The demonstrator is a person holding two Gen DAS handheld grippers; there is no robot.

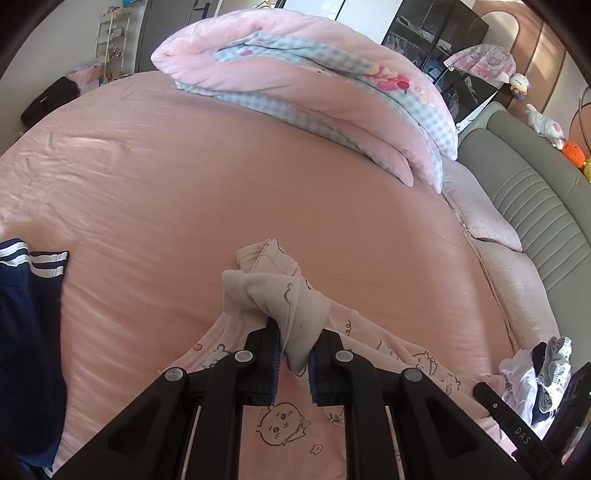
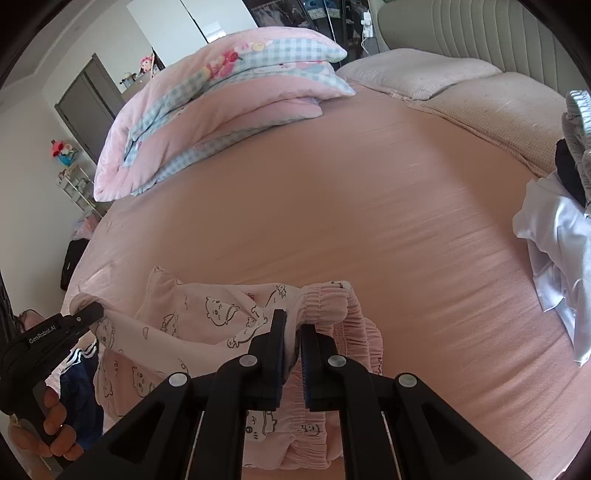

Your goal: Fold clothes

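Left claw (image 1: 295, 343) is closed on a bunched fold of the pink pyjama pants (image 1: 280, 424), the cloth pinched between both pads and standing up in a knot just ahead of the fingertips. Right claw (image 2: 293, 332) is closed on the same pants (image 2: 207, 317) at the gathered elastic waistband, which puckers on either side of its fingers. In the right wrist view the left claw (image 2: 92, 310) shows at the left edge, gripping a corner of the fabric, with the person's hand (image 2: 55, 424) around its handle; the cloth hangs in a sag between the two claws. The pants, printed with small cartoon animals, lie at the near edge of the bed (image 1: 221, 184), partly raised off the pink sheet. A navy garment (image 1: 26, 332) with white stripes lies on the bed to the left, apart from the pants. A heap of white and dark clothes (image 2: 557, 229) sits at the right side of the bed. A folded pink and blue-check quilt (image 1: 314, 81) rests at the far side, and pillows (image 2: 443, 85) lie against the padded headboard (image 2: 461, 26).
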